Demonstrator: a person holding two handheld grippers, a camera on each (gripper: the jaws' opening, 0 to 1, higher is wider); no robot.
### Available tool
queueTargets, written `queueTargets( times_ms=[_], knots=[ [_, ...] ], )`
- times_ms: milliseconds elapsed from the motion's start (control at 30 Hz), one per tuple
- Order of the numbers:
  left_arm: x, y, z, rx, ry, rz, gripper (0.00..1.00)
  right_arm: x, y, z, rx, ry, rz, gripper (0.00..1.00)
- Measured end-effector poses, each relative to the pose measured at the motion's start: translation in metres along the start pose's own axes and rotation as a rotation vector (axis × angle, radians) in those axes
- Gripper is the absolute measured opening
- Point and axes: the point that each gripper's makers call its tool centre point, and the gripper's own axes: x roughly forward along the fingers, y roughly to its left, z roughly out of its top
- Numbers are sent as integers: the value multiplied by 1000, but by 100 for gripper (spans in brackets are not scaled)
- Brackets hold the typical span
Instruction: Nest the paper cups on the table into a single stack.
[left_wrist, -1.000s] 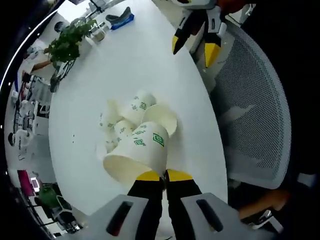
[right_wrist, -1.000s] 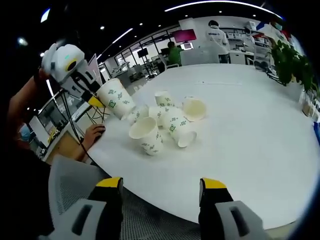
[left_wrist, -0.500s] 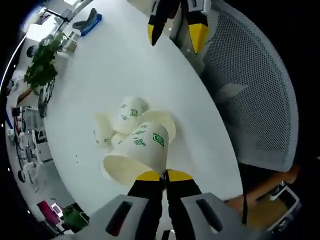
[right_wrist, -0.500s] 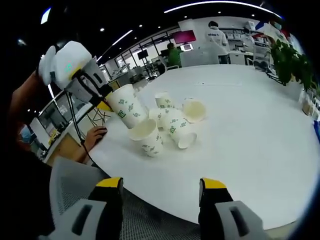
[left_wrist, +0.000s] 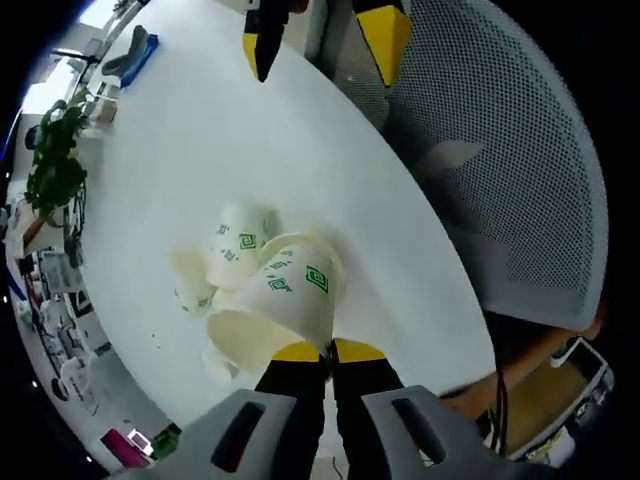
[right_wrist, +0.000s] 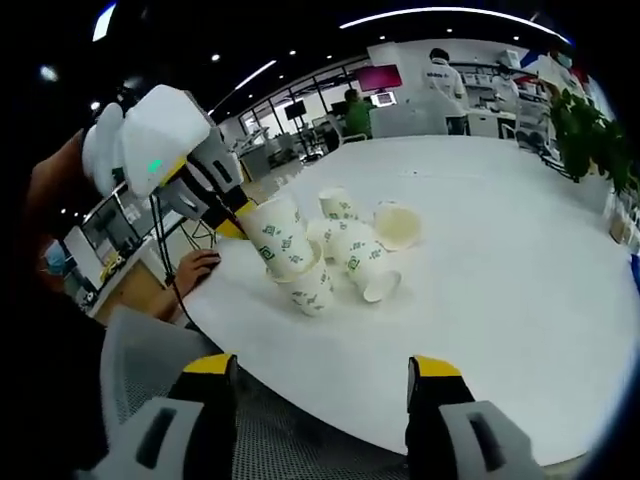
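In the left gripper view, the left gripper is clamping the rim of a paper cup, its yellow-tipped jaws pressed close together on the cup's wall, with the cup's open mouth turned toward the lower left of that view. The held cup is sitting right over the mouth of another cup lying in the cluster of paper cups on the white table; whether it is already partly inside that cup cannot be told. In the right gripper view, the left gripper is reaching in from the left, gripping the same cup, which is tilting down into a cup lying on its side at the near edge of the cluster. Beside these, more cups are lying tipped over, touching one another, and one with its mouth facing the camera is lying at the far right of the group. The right gripper is hanging over the table's near edge with its jaws standing wide apart and nothing between them; in the left gripper view it is appearing at the top, beside a grey mesh chair. A potted plant is standing at the far right of the table.
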Motion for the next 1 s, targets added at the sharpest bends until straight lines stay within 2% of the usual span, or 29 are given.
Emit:
queueTargets(
  times_ms=[267,500,867,1000],
  knots=[
    [13,-1,0,28,23,-20,0,0,0,2,-18,-10,10,75],
    [19,-2,-2,55,50,-29,0,-1,3,3,-23,-9,15,75],
    [23,-3,0,62,42,-34,0,0,3,1,-24,0,25,75],
    [21,-3,0,63,43,-34,5,0,3,2,-24,-2,24,75]
  ],
)
